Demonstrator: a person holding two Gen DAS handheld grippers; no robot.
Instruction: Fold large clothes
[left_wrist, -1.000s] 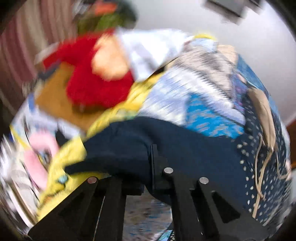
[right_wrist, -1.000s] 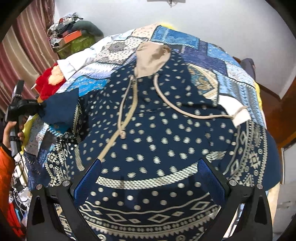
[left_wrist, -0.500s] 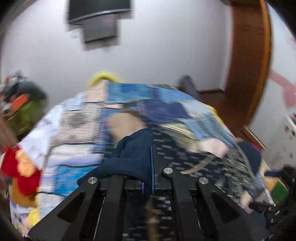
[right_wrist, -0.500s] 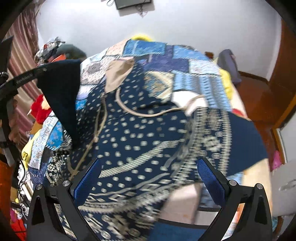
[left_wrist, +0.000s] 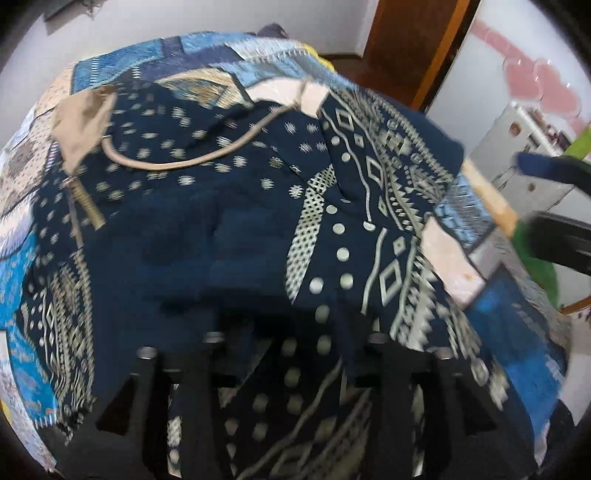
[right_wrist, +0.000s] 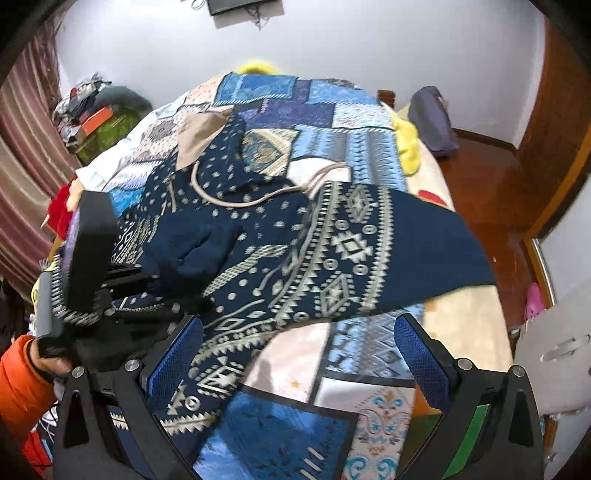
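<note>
A large navy garment with cream geometric print, a tan hood and tan drawcords (right_wrist: 295, 236) lies spread on the bed, also filling the left wrist view (left_wrist: 236, 206). A plain navy sleeve (right_wrist: 192, 243) lies folded over its middle. My left gripper (left_wrist: 291, 354) sits low over the garment with its jaws apart and cloth draped between the fingers; it also shows at the left of the right wrist view (right_wrist: 147, 288). My right gripper (right_wrist: 299, 350) is wide open and empty above the bed's near edge, beside the garment's hem.
The garment rests on a blue patchwork bedspread (right_wrist: 314, 110). A red plush toy (right_wrist: 61, 206) and a clutter pile (right_wrist: 96, 114) sit left of the bed. A wooden floor (right_wrist: 491, 192) and a purple bag (right_wrist: 430, 118) are at right. A pale cabinet (left_wrist: 517, 166) stands nearby.
My left gripper carried the navy sleeve across over the garment's middle, then opened and released it. My right gripper pulled back toward the bed's near edge, still open.
</note>
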